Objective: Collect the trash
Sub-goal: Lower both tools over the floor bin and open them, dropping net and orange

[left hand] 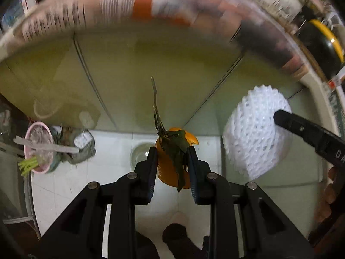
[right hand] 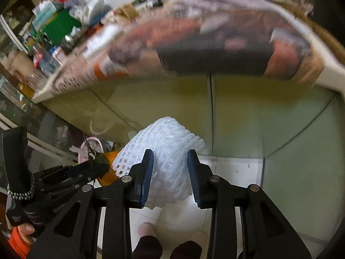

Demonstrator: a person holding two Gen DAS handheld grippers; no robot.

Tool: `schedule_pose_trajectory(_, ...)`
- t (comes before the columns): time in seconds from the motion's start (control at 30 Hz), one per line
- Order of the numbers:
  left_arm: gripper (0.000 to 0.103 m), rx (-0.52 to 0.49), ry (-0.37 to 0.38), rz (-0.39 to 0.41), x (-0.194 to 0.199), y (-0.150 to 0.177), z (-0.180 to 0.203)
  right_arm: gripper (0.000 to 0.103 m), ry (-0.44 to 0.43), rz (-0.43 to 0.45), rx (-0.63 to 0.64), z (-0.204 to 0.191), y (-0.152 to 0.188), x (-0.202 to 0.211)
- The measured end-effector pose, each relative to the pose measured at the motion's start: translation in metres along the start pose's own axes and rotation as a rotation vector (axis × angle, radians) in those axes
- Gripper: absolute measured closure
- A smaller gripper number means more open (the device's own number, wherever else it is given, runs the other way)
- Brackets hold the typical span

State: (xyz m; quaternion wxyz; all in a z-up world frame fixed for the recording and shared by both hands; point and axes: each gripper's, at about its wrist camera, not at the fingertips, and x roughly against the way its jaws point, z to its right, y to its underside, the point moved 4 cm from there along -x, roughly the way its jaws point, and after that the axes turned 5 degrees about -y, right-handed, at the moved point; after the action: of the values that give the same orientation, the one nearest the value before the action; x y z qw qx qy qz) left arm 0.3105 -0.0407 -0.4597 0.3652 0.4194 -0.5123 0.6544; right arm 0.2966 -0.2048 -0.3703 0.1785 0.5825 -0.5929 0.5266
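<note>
Left claw (left hand: 172, 164) pinches orange peel (left hand: 170, 172) with leafy stem (left hand: 172, 149). Right claw (right hand: 170, 172) pinches white foam fruit net (right hand: 166, 151) (squashed between blue pads). Both held over pale floor tiles (left hand: 64, 190), below the worktop (left hand: 107, 10) edge. Pink trash bin (left hand: 38, 146) far left.

Both wrist views look steeply down, sharing the blurred, perhaps newspaper-covered table edge (left hand: 151, 6)

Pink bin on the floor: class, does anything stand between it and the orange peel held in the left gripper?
Nothing visible does. The left gripper holds the orange peel over bare white floor tiles, and the pink bin, already stuffed with scraps, sits off to its left.
</note>
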Motion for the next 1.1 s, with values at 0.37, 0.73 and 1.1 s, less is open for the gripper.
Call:
schedule_pose_trajectory(0.37, 0.076, -0.017, 0.033, -0.096, -0.198, 0.060, -0.059, 0.073, 0.063, -0.098, -0.061, 0.044, 0.084, -0.186)
schedule_pose_trajectory(0.73, 0.076, -0.098, 0.063, -0.173, -0.373, 0.111, -0.094, 0.072, 0.075, -0.170, -0.024, 0.085, 0.158, -0.353)
schedule_pose_trajectory(1.1, 0.064, -0.107, 0.061, -0.185, -0.438, 0.130, -0.109, 0.059, 0.033, -0.226, 0.043, 0.087, 0.184, -0.423)
